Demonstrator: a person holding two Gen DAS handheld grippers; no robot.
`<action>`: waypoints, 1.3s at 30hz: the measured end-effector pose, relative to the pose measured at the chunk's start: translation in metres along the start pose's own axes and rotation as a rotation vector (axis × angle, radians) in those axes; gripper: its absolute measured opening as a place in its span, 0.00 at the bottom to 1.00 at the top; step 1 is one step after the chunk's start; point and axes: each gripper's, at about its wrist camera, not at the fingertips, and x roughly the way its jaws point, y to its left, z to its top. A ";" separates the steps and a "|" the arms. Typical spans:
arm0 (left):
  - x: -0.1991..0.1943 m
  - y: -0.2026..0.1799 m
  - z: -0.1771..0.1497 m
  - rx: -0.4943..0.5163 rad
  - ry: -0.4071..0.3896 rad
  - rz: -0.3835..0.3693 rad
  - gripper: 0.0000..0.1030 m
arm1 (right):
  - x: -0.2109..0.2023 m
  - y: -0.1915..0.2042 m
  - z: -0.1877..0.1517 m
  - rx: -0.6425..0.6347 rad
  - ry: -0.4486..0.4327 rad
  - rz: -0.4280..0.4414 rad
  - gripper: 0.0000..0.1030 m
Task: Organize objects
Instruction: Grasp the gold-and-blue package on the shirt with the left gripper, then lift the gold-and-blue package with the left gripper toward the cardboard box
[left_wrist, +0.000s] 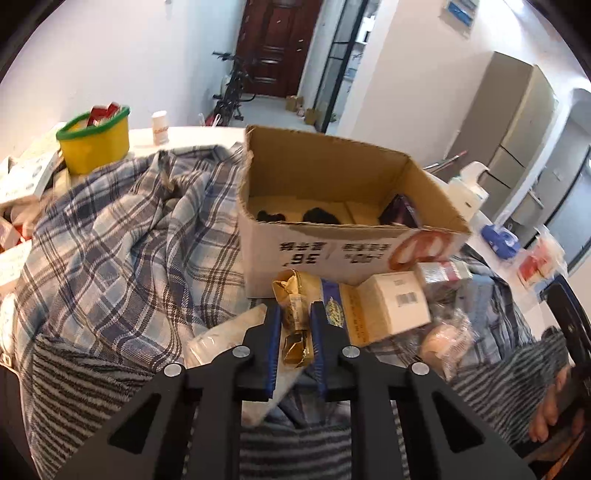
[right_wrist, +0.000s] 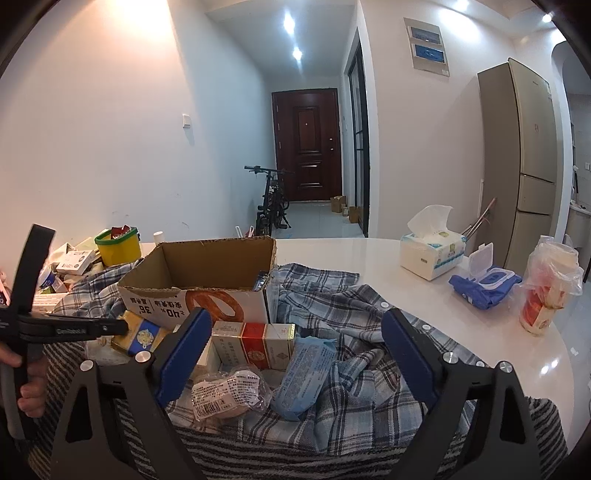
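Closest in, the left claw (left_wrist: 295, 314) is pinched almost shut on a gold foil packet (left_wrist: 293, 306), its blue pads pressing the crinkled wrapper from both sides, just in front of the cardboard box (left_wrist: 317, 254). The right claw (right_wrist: 295, 350) stands wide apart with nothing in its grip; between its fingers lie a wrapped bun (right_wrist: 229, 397), a blue plastic packet (right_wrist: 303, 373) and a red-and-white carton (right_wrist: 255, 345), all on a blue plaid cloth (right_wrist: 351, 332) over a striped towel (right_wrist: 280, 458). A cream box with a gold-and-blue band (left_wrist: 384, 306) lies against the cardboard box's front. The open cardboard box holds two dark lumps (left_wrist: 321, 216) on its floor and a dark purple packet (left_wrist: 400, 212) in the right corner. Behind it, at the left, a yellow tub with a green rim (left_wrist: 96, 142) holds red packets. Far right on the white surface (right_wrist: 369, 258) sit a tissue pack (right_wrist: 430, 254) and an open blue wipes pouch (right_wrist: 484, 282).
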 end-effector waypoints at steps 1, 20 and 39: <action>-0.004 -0.005 -0.001 0.021 -0.007 0.001 0.17 | 0.000 -0.001 0.000 0.003 0.001 -0.001 0.90; -0.006 -0.078 -0.038 0.143 -0.013 -0.061 0.50 | -0.006 -0.010 -0.007 0.018 0.011 0.010 0.90; 0.025 -0.090 -0.042 0.178 0.004 0.053 0.26 | -0.001 -0.012 -0.014 0.021 0.039 0.012 0.90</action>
